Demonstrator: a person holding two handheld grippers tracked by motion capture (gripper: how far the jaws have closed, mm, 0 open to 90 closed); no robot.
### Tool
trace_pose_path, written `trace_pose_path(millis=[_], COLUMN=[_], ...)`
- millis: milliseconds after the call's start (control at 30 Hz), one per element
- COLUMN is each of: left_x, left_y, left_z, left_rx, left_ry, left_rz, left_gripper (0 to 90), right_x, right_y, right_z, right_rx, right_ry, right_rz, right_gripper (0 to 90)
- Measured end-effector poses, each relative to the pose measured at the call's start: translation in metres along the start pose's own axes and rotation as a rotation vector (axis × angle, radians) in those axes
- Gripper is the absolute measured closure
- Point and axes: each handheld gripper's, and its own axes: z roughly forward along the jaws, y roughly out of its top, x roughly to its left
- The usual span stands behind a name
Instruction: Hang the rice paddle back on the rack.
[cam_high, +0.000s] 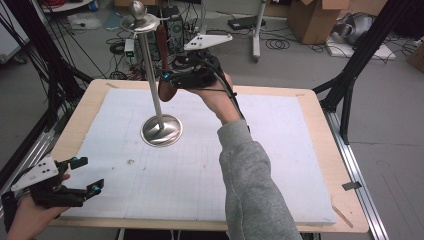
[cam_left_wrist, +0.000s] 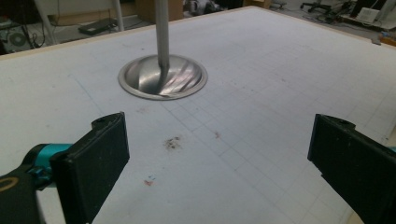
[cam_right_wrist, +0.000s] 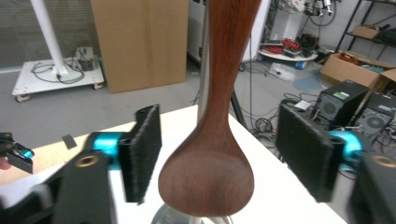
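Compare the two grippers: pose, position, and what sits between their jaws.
The right gripper is raised beside the stand's pole, jaws either side of the hanging wooden spoon without touching it. The left gripper sits low at the table's near left corner, with bare mat between its jaws. Both are open.

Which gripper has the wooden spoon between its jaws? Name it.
The right gripper, raised beside the metal stand: the wooden spoon hangs between its open jaws. The left gripper sits low at the table's near corner, open, with nothing between its jaws.
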Motion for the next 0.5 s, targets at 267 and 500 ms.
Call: trace_pose_path(millis=[267,500], left_x=[0.001,0.001], left_y=[0.005,0.009], left_z=[0.010,0.026], left_rx=[-0.004,0.009], left_ry=[-0.014,-0.041], left_rz=[0.006,0.019], left_gripper=[5.9,5.9], right_x=[-0.001,0.001], right_y=[-0.011,-0.017], right_z=[-0.005,-0.016], right_rx=[0.021,0.051], right_ry=[-0.009,-0.030], right_rz=[0.010,-0.013], right_gripper=[12.6,1.3])
